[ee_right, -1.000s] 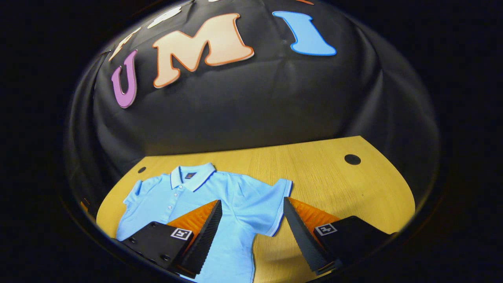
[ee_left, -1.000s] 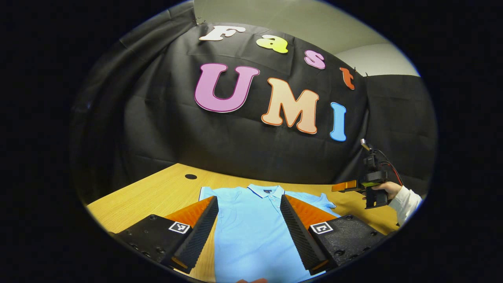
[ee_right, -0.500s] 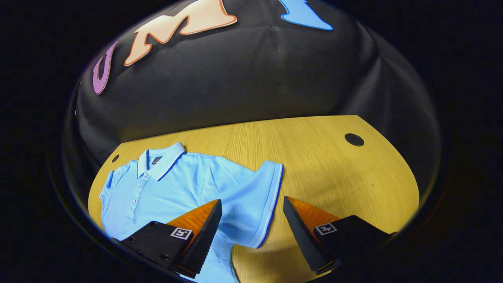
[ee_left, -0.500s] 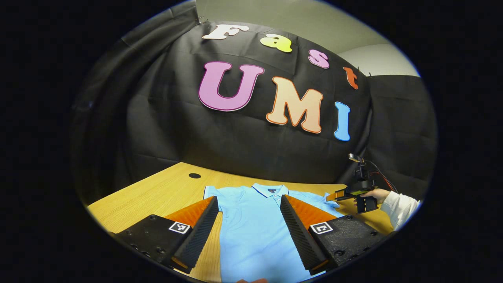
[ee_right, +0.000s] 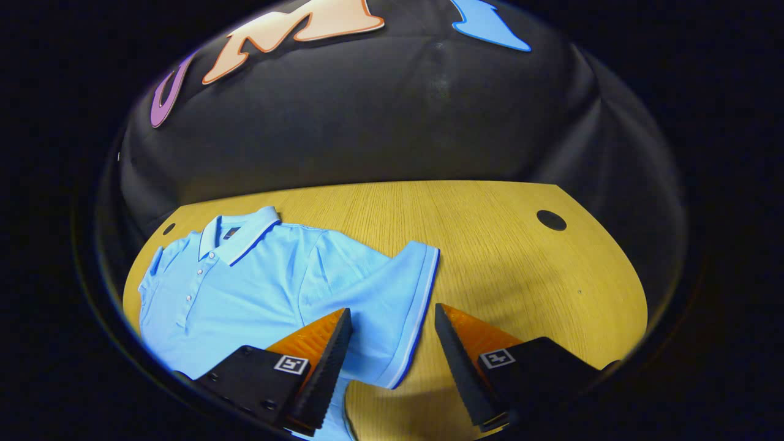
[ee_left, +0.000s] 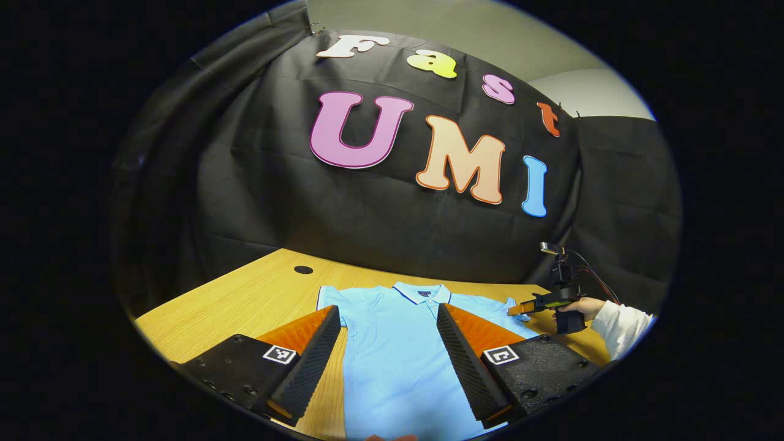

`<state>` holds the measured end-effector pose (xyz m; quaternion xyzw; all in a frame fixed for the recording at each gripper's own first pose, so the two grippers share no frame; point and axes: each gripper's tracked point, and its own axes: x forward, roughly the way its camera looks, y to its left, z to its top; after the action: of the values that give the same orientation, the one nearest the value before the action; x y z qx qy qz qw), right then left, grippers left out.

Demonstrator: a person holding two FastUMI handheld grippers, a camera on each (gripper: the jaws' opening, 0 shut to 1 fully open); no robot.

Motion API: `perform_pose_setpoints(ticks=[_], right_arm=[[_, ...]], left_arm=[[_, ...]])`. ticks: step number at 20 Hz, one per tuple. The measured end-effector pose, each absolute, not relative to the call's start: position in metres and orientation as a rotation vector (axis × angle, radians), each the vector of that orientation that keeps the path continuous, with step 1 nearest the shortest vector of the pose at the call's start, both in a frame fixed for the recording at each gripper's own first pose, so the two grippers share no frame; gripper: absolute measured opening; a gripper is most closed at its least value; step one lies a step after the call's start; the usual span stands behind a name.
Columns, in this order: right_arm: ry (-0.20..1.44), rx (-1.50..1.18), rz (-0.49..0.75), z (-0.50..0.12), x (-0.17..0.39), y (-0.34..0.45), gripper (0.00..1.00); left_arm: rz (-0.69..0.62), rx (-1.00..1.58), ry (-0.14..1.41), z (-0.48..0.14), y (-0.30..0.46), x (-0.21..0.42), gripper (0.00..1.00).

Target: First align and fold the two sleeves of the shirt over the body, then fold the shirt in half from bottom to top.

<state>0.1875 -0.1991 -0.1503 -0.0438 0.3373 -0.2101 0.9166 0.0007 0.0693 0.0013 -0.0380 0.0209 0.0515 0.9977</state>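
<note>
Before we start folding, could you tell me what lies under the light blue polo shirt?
The light blue polo shirt lies flat on the yellow wooden table, which shows all around it. Whatever sits beneath the fabric is covered, so I cannot tell.

This is a recording booth set up inside a plain room, not a home. Black cloth (ee_left: pixel 380 226) hangs as a backdrop round the far edge of a light wooden table (ee_right: pixel 490 245) with round cable holes (ee_right: pixel 551 220), and above the cloth's top edge a bare pale wall (ee_left: pixel 429 24) shows.
</note>
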Motion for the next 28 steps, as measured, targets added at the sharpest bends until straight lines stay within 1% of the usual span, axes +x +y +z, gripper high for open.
perform_pose_setpoints(ticks=[2, 4, 5, 6, 7, 9, 10, 13, 14, 17, 20, 23, 25, 28], right_arm=[[0.692, -0.081, -0.423, -0.151, 0.190, -0.198, 0.69], [0.691, -0.067, -0.412, -0.151, 0.191, -0.194, 0.42], [0.687, -0.057, -0.408, -0.151, 0.192, -0.192, 0.23], [0.693, -0.040, -0.419, -0.151, 0.192, -0.191, 0.20], [0.698, -0.023, -0.426, -0.150, 0.191, -0.190, 0.12], [0.694, 0.019, -0.451, -0.145, 0.190, -0.187, 0.12], [0.679, 0.035, -0.447, -0.144, 0.195, -0.185, 0.06], [0.613, 0.081, -0.410, -0.129, 0.208, -0.164, 0.05], [0.589, 0.109, -0.387, -0.123, 0.214, -0.153, 0.05], [0.529, 0.191, -0.264, -0.109, 0.227, -0.106, 0.05], [0.539, 0.236, -0.158, -0.113, 0.225, -0.062, 0.04], [0.529, 0.205, -0.051, -0.115, 0.228, -0.020, 0.05], [0.524, 0.164, -0.015, -0.121, 0.226, 0.000, 0.04], [0.563, 0.168, 0.005, -0.145, 0.226, 0.014, 0.05]], left_arm=[[0.100, -0.079, 0.045, 0.000, 0.069, 0.001, 0.94], [0.097, -0.080, 0.046, 0.000, 0.070, 0.002, 0.94], [0.097, -0.081, 0.043, 0.000, 0.070, 0.002, 0.94], [0.094, -0.083, 0.042, 0.000, 0.069, 0.002, 0.94], [0.088, -0.084, 0.044, 0.000, 0.068, 0.001, 0.94], [0.080, -0.083, 0.049, -0.001, 0.066, 0.003, 0.94], [0.078, -0.085, 0.047, -0.001, 0.068, 0.002, 0.94], [0.082, -0.079, 0.041, 0.003, 0.070, 0.001, 0.94], [0.082, -0.076, 0.039, 0.002, 0.070, 0.001, 0.94], [0.082, -0.069, 0.025, 0.007, 0.071, 0.000, 0.94], [0.059, -0.076, 0.038, 0.001, 0.064, 0.003, 0.94], [0.045, -0.088, 0.050, -0.002, 0.060, 0.004, 0.94], [0.043, -0.092, 0.052, -0.002, 0.059, 0.002, 0.94], [0.040, -0.095, 0.056, -0.003, 0.059, 0.005, 0.94]])
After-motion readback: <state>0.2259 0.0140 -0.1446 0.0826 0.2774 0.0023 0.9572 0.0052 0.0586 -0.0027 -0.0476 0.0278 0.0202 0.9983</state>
